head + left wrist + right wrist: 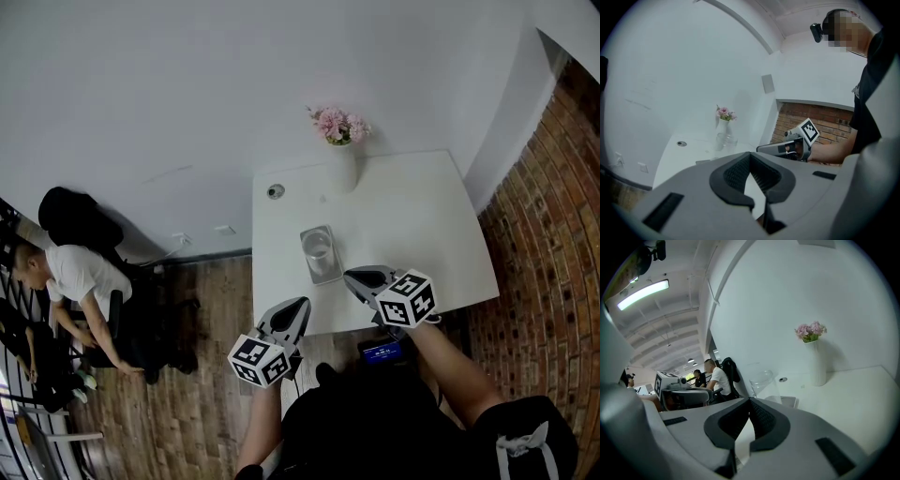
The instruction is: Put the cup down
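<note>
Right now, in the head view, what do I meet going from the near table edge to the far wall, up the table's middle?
Left gripper → right gripper → glass cup on its grey tray → white vase → pink flowers.

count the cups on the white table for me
1: a clear cup stands on a small gray tray near the middle of the white table, in front of the flower vase. No other cup shows in any view.
</note>
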`<state>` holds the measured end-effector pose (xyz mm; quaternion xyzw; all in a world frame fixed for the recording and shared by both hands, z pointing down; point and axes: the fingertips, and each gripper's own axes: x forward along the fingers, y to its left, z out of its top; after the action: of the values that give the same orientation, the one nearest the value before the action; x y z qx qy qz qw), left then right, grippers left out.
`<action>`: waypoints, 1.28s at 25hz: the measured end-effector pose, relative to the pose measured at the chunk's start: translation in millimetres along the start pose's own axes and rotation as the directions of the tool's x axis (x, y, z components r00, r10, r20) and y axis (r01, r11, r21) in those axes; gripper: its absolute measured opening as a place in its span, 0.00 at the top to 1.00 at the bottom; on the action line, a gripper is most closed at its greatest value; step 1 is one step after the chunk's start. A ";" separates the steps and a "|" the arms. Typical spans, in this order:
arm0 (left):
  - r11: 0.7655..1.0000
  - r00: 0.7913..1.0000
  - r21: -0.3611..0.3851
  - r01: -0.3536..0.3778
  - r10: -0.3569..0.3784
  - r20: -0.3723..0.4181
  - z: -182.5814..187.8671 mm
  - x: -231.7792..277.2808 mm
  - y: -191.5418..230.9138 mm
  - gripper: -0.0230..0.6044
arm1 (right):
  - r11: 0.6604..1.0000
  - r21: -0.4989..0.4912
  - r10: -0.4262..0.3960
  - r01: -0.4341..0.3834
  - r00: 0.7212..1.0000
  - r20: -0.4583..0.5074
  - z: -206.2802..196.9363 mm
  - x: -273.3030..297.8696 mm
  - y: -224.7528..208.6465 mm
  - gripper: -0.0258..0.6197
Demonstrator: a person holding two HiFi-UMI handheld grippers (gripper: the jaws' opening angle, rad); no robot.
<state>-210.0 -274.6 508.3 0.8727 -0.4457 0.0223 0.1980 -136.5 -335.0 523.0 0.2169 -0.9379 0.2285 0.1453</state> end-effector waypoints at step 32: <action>1.000 1.000 -0.018 -0.002 0.002 -0.019 -3.5 0.3 -0.6 0.95 | 0.999 -0.048 -0.010 0.008 0.999 -0.035 -8.1 2.2 1.8 0.94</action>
<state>-208.9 -273.2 511.4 0.8702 -0.4450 0.0267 0.2099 -137.9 -330.3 530.1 0.2135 -0.9394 0.2092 0.1681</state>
